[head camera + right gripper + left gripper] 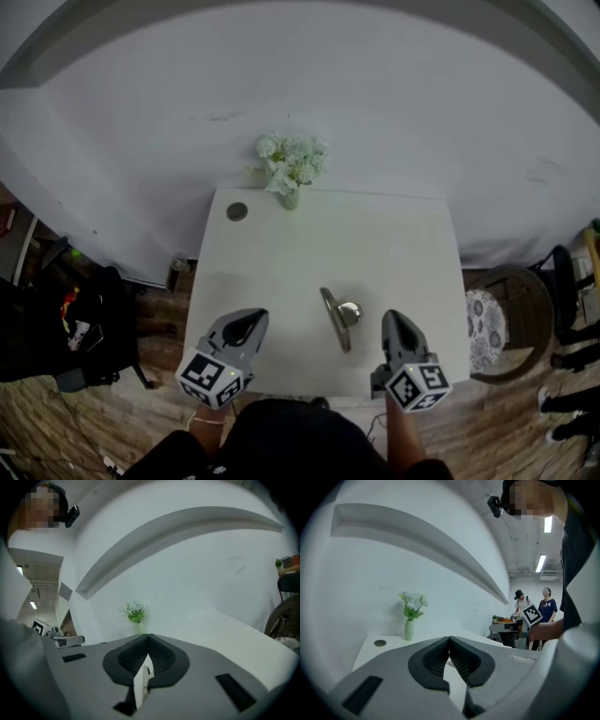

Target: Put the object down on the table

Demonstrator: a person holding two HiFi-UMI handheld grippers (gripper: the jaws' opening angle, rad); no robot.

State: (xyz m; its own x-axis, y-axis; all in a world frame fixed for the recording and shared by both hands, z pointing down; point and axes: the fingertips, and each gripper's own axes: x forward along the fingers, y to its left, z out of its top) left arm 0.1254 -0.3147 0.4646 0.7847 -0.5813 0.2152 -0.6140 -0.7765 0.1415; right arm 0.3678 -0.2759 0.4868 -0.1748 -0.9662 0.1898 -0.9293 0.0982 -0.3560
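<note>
A metal lever handle (339, 319) lies flat on the white table (394, 244), on your side of the vase of white flowers (291, 173) and a little to its right. It sits between your two grippers and touches neither. Your left gripper (253, 321) is to the handle's left and your right gripper (396, 323) to its right; the right one is closer to the handle. Both are farther from the vase than the handle is. In the left gripper view and the right gripper view, each pair of fingers meets at the tips with nothing held between them. The handle is silvery and shiny. It has a long slim bar with its length pointing roughly toward the vase, and a rounded boss bulges from its right side near the middle.
</note>
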